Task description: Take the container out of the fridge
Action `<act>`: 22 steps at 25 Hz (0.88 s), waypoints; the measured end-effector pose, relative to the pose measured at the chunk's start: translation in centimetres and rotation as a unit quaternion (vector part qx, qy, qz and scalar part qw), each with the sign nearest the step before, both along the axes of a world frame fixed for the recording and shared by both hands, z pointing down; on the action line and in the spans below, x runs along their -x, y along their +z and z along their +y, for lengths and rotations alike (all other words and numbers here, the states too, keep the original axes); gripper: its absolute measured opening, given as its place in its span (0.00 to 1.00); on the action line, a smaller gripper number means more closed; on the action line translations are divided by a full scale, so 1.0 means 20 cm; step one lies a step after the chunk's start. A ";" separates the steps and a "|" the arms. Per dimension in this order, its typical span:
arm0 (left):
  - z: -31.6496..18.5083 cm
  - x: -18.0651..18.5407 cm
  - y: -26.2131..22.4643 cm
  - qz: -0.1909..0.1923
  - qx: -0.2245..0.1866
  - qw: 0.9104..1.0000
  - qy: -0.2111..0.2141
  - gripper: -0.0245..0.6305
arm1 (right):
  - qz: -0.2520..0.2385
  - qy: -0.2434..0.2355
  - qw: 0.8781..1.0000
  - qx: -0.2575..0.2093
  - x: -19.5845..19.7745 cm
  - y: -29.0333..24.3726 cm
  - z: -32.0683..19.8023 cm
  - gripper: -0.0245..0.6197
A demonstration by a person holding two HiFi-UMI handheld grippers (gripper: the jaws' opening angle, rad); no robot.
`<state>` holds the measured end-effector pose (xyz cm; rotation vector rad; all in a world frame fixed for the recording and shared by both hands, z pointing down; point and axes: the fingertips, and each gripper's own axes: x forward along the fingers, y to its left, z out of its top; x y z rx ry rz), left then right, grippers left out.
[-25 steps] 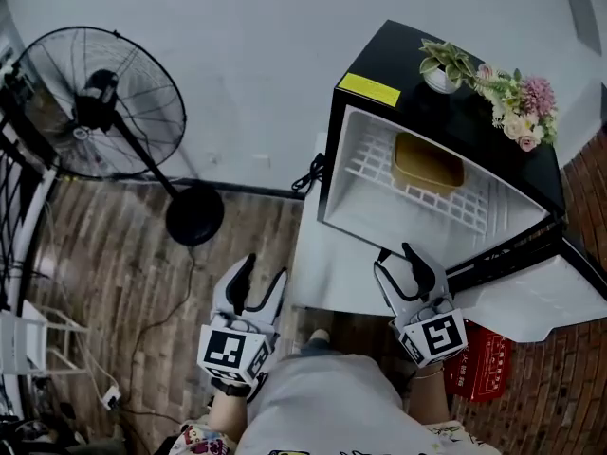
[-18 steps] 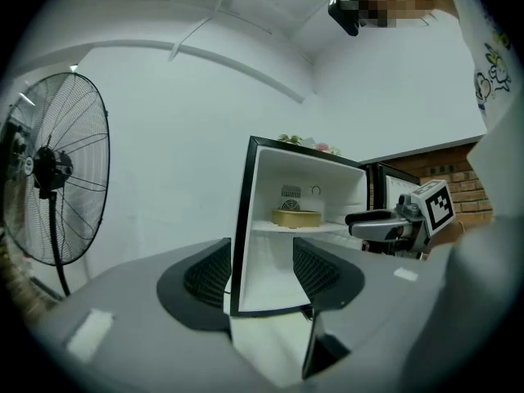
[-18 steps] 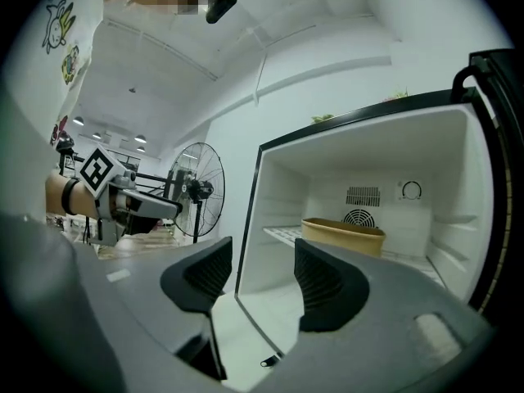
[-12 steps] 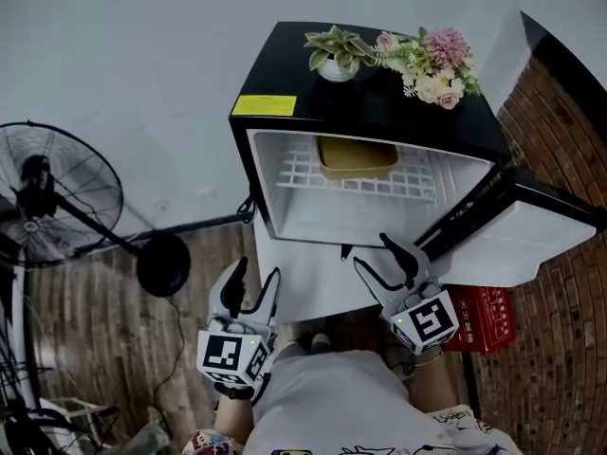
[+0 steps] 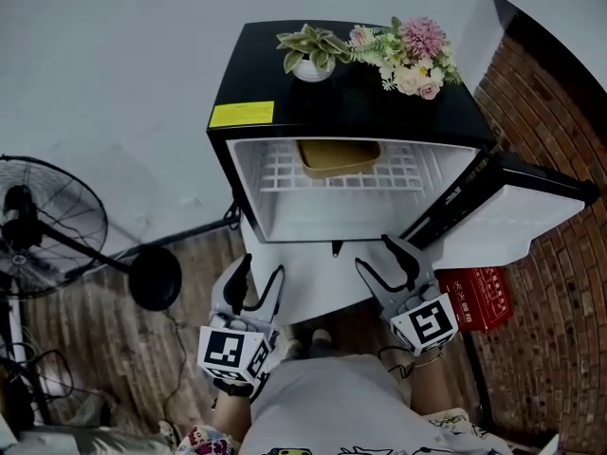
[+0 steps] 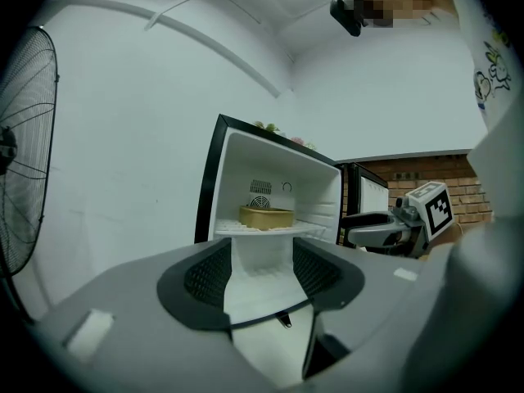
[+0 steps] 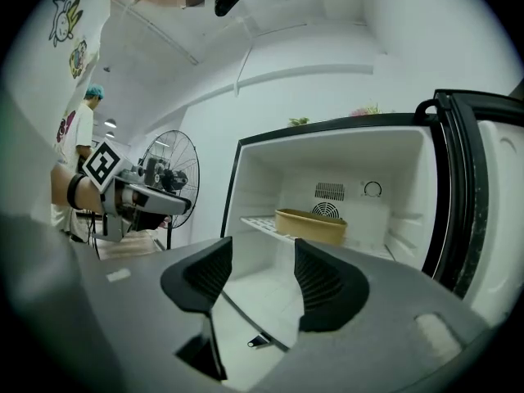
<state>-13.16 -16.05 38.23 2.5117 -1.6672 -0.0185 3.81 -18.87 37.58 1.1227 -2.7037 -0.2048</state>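
Left claw (image 5: pixel 261 268) and right claw (image 5: pixel 379 254) both apart, empty. Ahead: tan rectangular container (image 5: pixel 337 156) on white wire shelf (image 5: pixel 285 173), glossy black fridge (image 5: pixel 332 102); yellow label (image 5: pixel 241 114) unreadable.

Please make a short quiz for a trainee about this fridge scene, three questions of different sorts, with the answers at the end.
1. True or false: the container rests on the wire shelf inside the open fridge.
2. What stands on top of the fridge? A: a potted plant and flowers. B: a fan. C: a red box.
3. Are the jaws of the left gripper and the right gripper open or shut?

Key
1. True.
2. A.
3. Open. Both grippers are empty and in front of the fridge.
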 end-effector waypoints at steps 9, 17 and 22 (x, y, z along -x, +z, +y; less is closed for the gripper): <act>-0.04 -0.03 0.04 0.008 0.011 1.000 0.014 0.39 | 0.049 -0.005 0.999 -0.009 0.01 0.02 -0.05 0.40; -0.07 -0.04 0.07 0.010 0.015 1.000 0.012 0.39 | 0.080 -0.025 0.996 -0.039 0.04 -0.04 -0.14 0.40; -0.07 -0.03 0.08 0.010 0.018 1.000 0.010 0.39 | 0.114 -0.048 0.991 -0.057 0.12 -0.08 -0.19 0.40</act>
